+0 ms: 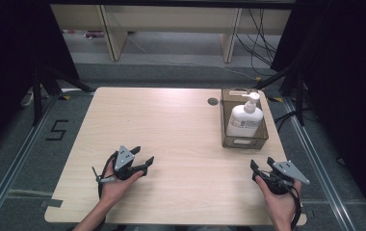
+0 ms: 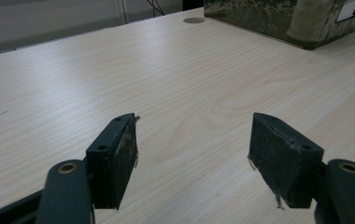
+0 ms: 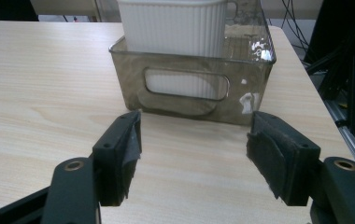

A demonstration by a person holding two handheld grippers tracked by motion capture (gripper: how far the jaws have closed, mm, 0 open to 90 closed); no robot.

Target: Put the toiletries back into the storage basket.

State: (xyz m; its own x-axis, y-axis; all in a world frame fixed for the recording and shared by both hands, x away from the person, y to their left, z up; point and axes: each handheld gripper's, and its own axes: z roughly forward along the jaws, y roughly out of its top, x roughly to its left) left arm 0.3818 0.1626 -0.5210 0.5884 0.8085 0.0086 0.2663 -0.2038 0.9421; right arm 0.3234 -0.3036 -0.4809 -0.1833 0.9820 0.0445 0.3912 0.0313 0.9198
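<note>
Pale wood table [image 1: 171, 130] — dark surroundings

White pump bottle [image 1: 244, 119] upright inside clear bin [image 1: 245, 141]

Black cables [image 1: 260, 36] trail behind the wooden table [image 1: 171, 130].

A light wooden table [image 1: 171, 130] fills the centre of the frame on grey floor [image 1: 22, 159]. Black curtains [image 1: 7, 57] darken both upper corners. Pale shelving [image 1: 171, 24] spans the top edge, with cables [image 1: 260, 38] at upper right.
</note>
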